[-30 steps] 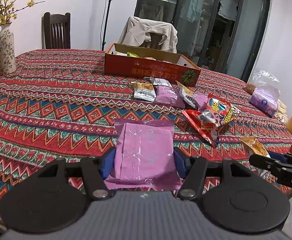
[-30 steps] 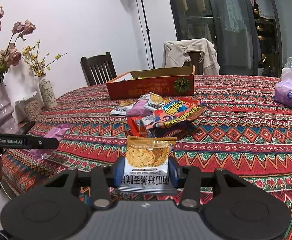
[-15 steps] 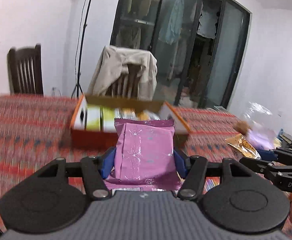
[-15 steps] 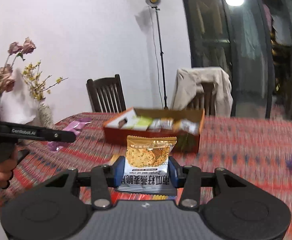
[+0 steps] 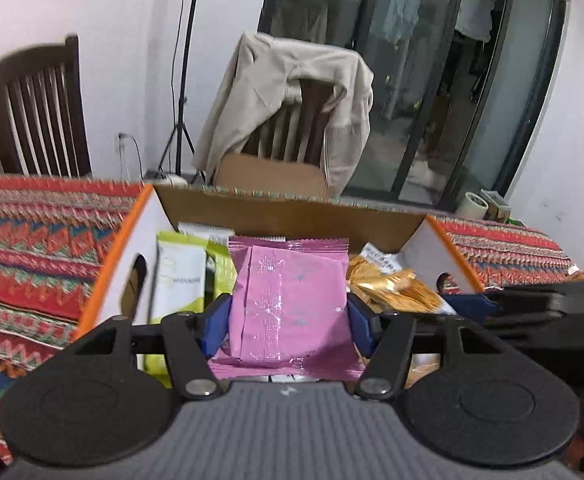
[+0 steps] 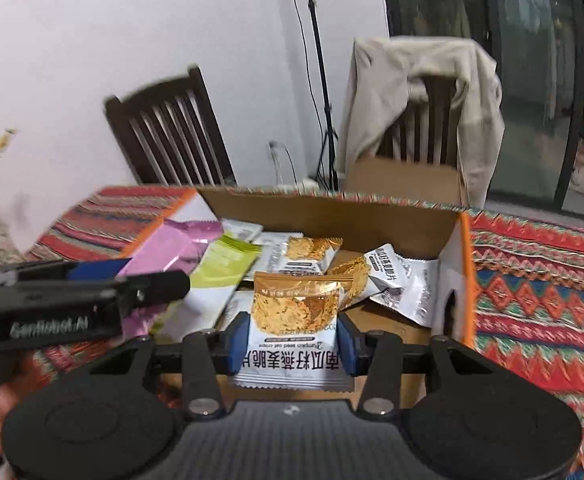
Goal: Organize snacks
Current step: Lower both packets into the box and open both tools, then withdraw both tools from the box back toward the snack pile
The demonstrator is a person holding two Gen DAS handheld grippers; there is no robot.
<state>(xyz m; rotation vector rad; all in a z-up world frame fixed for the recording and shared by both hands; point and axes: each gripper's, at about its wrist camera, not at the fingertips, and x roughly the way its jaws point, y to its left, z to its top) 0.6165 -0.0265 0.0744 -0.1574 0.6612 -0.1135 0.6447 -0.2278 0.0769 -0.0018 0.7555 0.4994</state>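
My left gripper [image 5: 288, 326] is shut on a pink foil snack packet [image 5: 290, 300], held over the open cardboard box [image 5: 288, 210]. My right gripper [image 6: 292, 338] is shut on a gold-and-white pumpkin seed crisp packet [image 6: 292, 320], also above the box [image 6: 371, 224]. Inside the box lie green packets [image 5: 178, 276], gold crisp packets [image 6: 311, 252] and white ones. The right gripper's arm [image 5: 539, 308] shows at the right of the left wrist view. In the right wrist view the left gripper [image 6: 72, 300] and its pink packet [image 6: 172, 248] show at the left.
The box stands on a table under a red patterned cloth [image 6: 539, 292]. Behind it are a dark wooden chair [image 6: 168, 136], a chair draped with a beige jacket [image 5: 292, 108], a light stand [image 5: 182, 80] and glass doors. A hand [image 6: 0, 412] holds the left gripper.
Both grippers have travelled across the table from the loose snacks to the box, each still holding its packet. The box now fills the middle of both views.
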